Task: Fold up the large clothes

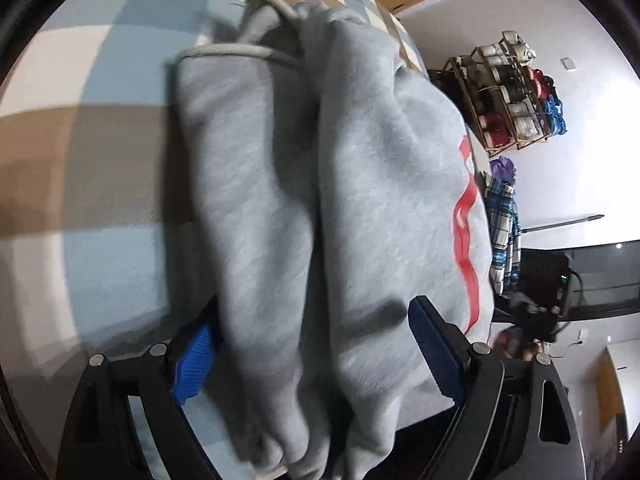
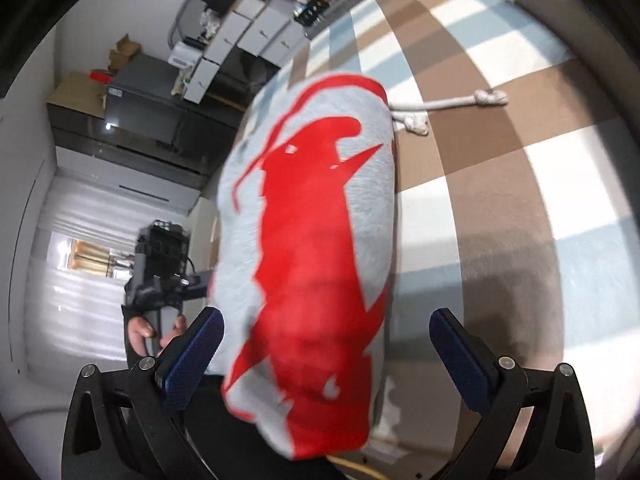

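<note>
A folded grey hoodie (image 1: 360,184) with a red print (image 2: 308,240) fills both wrist views, over a checked blanket (image 1: 80,152). My left gripper (image 1: 314,308) stands wide, the bundle filling the gap between its blue pads (image 1: 436,346); I see no pad pressing in. In the right wrist view my right gripper (image 2: 326,316) is open too. The cloth brushes its left finger (image 2: 192,356), and a clear gap shows before the right finger (image 2: 464,356). The hoodie's white drawstring (image 2: 452,102) trails on the blanket. A hand (image 2: 140,332) holds the left gripper's body beyond the bundle.
The brown, blue and white checked blanket (image 2: 520,160) spreads to the right. Past its edge stand a wooden rack of yarn spools (image 1: 512,92), a hanging plaid shirt (image 1: 504,232), white drawers (image 2: 248,36), a dark cabinet (image 2: 140,96) and a curtained window (image 2: 80,256).
</note>
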The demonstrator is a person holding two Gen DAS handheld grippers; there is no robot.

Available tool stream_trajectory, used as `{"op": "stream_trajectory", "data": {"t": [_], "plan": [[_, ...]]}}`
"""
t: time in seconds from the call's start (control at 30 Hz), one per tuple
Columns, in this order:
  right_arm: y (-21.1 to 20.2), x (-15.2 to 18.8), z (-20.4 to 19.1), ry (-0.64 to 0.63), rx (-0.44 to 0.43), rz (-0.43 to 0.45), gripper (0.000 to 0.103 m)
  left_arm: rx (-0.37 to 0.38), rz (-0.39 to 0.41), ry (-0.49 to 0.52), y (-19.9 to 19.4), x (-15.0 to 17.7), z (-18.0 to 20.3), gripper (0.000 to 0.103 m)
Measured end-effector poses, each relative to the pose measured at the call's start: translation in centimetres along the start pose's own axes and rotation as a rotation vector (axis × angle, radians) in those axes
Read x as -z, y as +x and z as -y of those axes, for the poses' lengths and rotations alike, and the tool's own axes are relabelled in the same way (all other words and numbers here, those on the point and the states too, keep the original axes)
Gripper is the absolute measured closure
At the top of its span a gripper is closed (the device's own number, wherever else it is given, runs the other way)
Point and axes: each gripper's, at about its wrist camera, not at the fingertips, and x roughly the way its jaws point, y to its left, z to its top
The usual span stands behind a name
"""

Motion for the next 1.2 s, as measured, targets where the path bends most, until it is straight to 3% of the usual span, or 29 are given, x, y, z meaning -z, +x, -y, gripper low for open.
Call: {"op": "stream_trajectory", "data": {"t": [0.27,0.4,0.53,0.6,0.63,0.67,0.7,0.77,0.93,1.0,1.07,1.13,1.2], "plan": [[3.6,-2.2,1.2,0.008,-0.073,-0.121,0.0,0.098,-0.11,-0.04,-0.1,-0.4,0.2,0.011],[4.7,-2.4,1.2,0.0,-0.178,-0.154,0.0,0.15,-0.116,-0.018,-0.3,0.1,0.4,0.01],[5.4,-2.4,0.0,-0.038,-0.171,-0.151,0.0,0.209,-0.129,0.016,-0.3,0.3,0.3,0.01],[5.2,-2.0,-0.1,-0.038,-0.159,-0.131,0.004,0.231,-0.12,0.019,-0.3,0.4,0.3,0.01],[4.9,-2.0,-0.1,-0.035,-0.159,-0.119,0.011,0.228,-0.109,0.024,-0.5,0.5,0.1,0.011],[4.2,-1.5,0.1,-0.037,-0.159,-0.093,0.022,0.217,-0.096,0.027,-0.6,0.7,0.3,0.021],[3.5,-1.2,0.1,-0.045,-0.167,-0.072,0.027,0.204,-0.085,0.04,-0.8,1.0,0.5,0.037],[2.7,-0.7,-0.1,-0.059,-0.176,-0.039,0.035,0.173,-0.059,0.072,-1.1,1.5,0.9,0.055],[2.0,0.9,-0.7,-0.069,-0.147,-0.012,0.036,0.137,-0.071,0.103,-0.7,1.8,1.0,0.053],[2.2,0.8,-0.6,-0.056,-0.147,-0.005,0.036,0.173,-0.084,0.051,0.0,1.2,0.5,0.045],[2.2,0.8,-0.9,-0.05,-0.14,0.007,0.036,0.189,-0.058,0.066,0.3,1.3,0.8,0.044],[1.9,0.8,-1.4,-0.057,-0.127,0.017,0.039,0.167,-0.033,0.099,0.2,1.9,1.3,0.048],[1.6,0.7,-2.3,-0.076,-0.12,0.038,0.042,0.174,-0.012,0.096,-0.2,2.1,1.5,0.064]]}}
